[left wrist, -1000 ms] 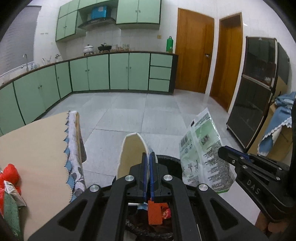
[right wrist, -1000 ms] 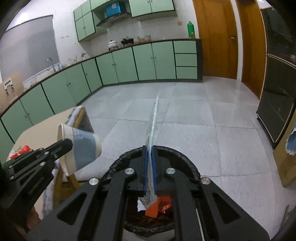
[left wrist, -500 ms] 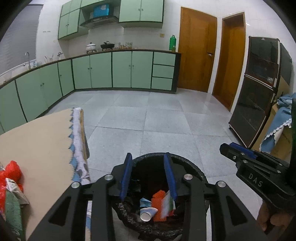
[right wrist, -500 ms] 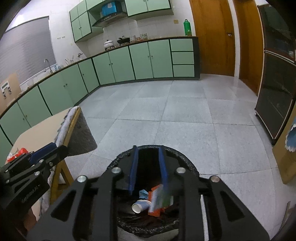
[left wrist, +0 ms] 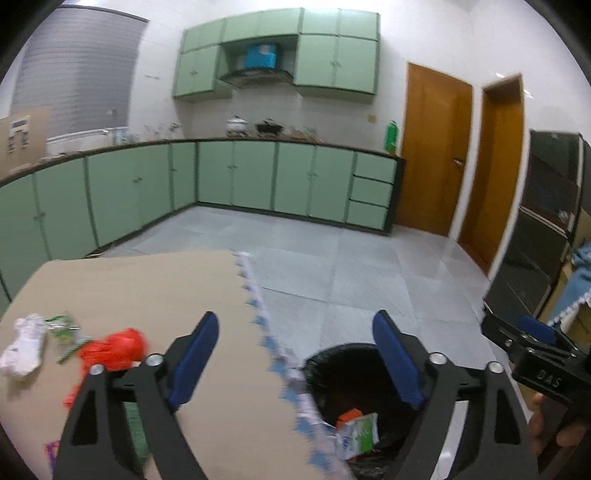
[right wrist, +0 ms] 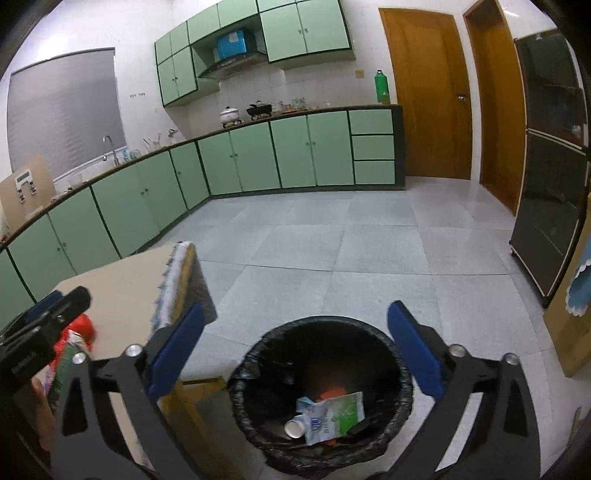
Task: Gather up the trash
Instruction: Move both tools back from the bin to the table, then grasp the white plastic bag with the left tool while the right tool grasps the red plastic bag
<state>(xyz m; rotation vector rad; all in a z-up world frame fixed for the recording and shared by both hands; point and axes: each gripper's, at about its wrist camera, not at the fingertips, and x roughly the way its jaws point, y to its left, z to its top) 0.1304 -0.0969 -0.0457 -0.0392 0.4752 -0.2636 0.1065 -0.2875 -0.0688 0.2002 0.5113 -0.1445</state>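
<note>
Kitchen: green base cabinets [right wrist: 295, 155], green wall cupboards [right wrist: 306, 29], grey tiled floor [right wrist: 332, 240], wooden doors [right wrist: 428, 92] upper right, shuttered window [right wrist: 62, 107] upper left.

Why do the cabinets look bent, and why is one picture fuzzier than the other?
Both views use fisheye lenses, so the green cabinets and counter bow and the corners go black. The left wrist view is smeared by motion: the tablecloth's edge and the red wrapper blur. The right wrist view is sharper; the trash bin reads clearly.
</note>
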